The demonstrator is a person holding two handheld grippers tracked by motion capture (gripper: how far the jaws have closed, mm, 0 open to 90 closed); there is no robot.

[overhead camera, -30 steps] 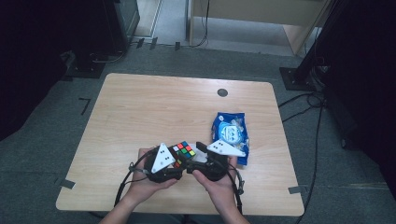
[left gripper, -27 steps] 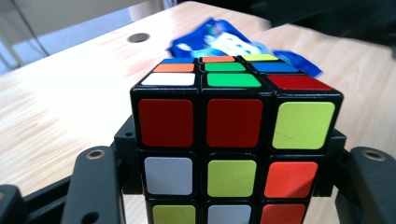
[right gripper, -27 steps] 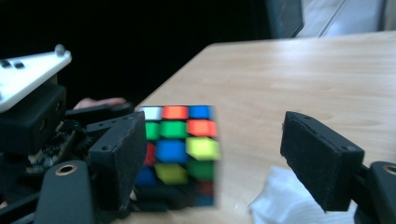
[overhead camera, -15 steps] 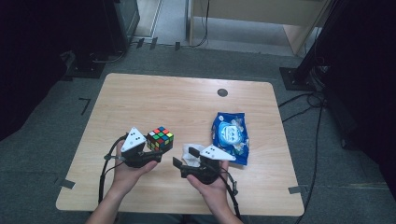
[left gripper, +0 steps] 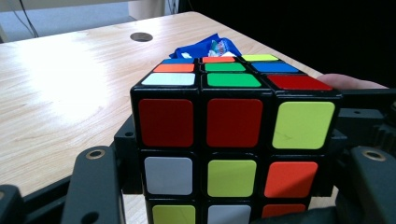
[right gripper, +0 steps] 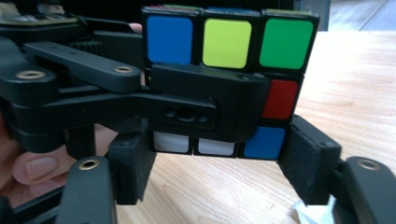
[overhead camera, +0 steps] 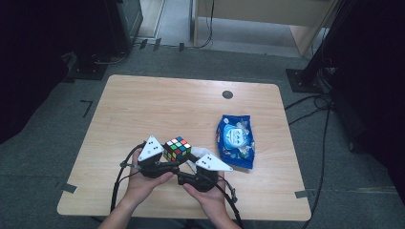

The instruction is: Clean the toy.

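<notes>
— Since half a second ago, both hands have drawn back together: the puzzle cube (overhead camera: 177,148), then held apart out to the left, now sits between them again, near the front edge of the table (overhead camera: 157,102).

— How are the hands posed?

— Each hand comes in from the bottom of the high view, palm cupping its tool. The left gripper (overhead camera: 162,161) points right and is pinching the cube, one jaw on either side in the left gripper view. The right gripper (overhead camera: 187,168) points left toward it.

— Does the right one grip too?

— Its jaws have just been closing. In the right gripper view the cube's bottom row sits between them, but whether the pads press on it I cannot tell.

— Anything hidden?

— The left tool's jaw covers much of the cube's middle row there, and the cube's underside is out of sight. A blue packet (overhead camera: 235,140) lies just to the right of the hands.
</notes>
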